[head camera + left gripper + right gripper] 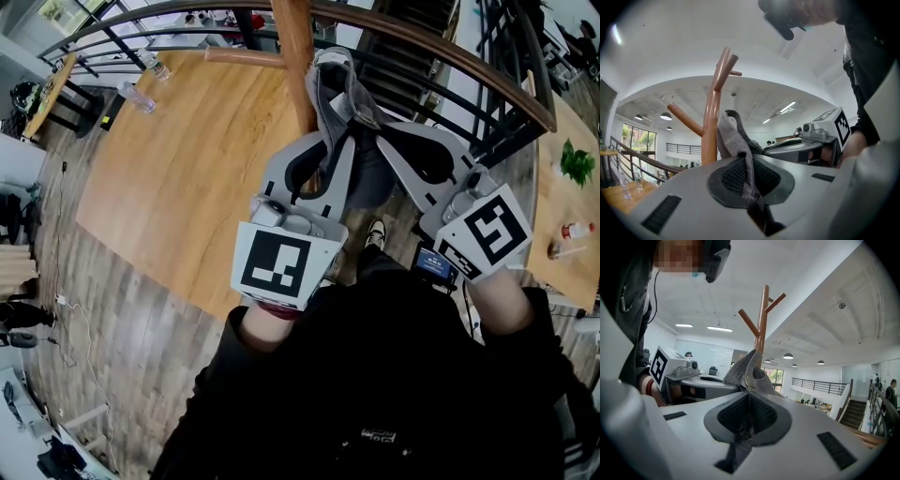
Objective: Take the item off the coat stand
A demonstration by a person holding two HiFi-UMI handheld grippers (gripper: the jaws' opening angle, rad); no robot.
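Grey fabric item (339,103) was pinched by both tools: left gripper (751,180) jaws were clamped on one fold, right gripper (747,423) jaws on another. In head view it sat at 12 o'clock from the grippers, against the 3 o'clock side of the wooden coat stand (295,56). I judged grasp done, lift-off left: item not yet off the pole. No readable writing, only square marker patterns on the cubes (281,264)

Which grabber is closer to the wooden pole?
Left. The left gripper clamps the grey cloth right beside the pole; the right gripper clamps the same cloth farther out.
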